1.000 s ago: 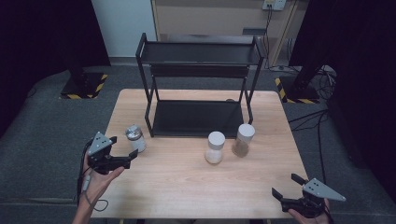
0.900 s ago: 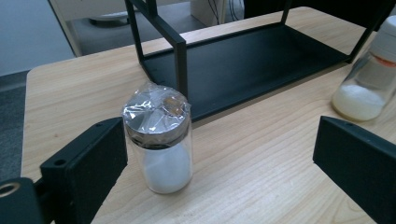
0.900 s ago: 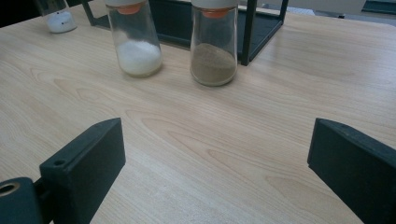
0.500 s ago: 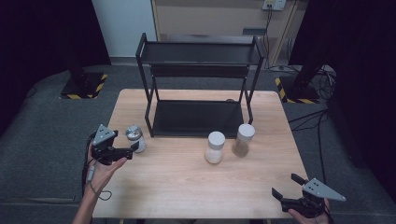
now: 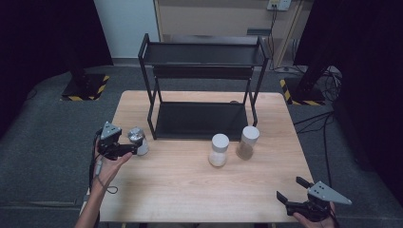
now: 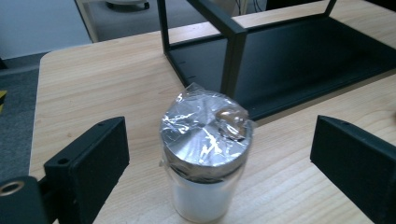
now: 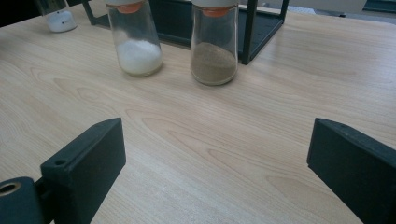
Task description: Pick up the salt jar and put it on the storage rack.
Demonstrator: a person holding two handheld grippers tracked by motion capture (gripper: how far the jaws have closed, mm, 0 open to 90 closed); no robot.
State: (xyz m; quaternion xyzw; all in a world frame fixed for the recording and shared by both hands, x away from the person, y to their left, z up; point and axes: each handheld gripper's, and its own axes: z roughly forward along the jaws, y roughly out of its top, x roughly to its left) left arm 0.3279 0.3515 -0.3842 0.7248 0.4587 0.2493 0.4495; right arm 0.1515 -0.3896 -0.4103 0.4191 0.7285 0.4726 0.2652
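While the left gripper (image 5: 129,150) sits at the left side of the wooden table (image 5: 190,190), just left of the black shelf rack (image 5: 202,85), its jaws are spread wide on either side of a small foil-capped jar (image 5: 138,140). From the left gripper view you can see the jar (image 6: 205,154) standing upright between the two black jaws, with clear gaps on both sides, so nothing is clamped yet. Crinkly plastic wrap covers the silver lid, and there's white stuff in the glass below it. The jar is right by the rack's front left leg (image 6: 233,65), close but not touching as far as I can tell.

Over at the near right corner of the table, well away from the rack, the right gripper (image 5: 293,190) is also wide open and holding nothing. Its own view just looks across bare wood toward the rack.

Two more shakers stand in front of the rack's lower shelf, toward its right end: a white-powder shaker (image 5: 219,150) and a brown-powder shaker (image 5: 247,142) just beside it, close together but apart. In the right gripper view the white one (image 7: 135,42) is left of the brown one (image 7: 215,46), and the brown one stands next to the rack's front right leg (image 7: 250,30). Both have whitish caps in the high view.

The person's left hand (image 5: 107,164) is wrapped around the left gripper's handle, with a cable trailing back off the table edge.
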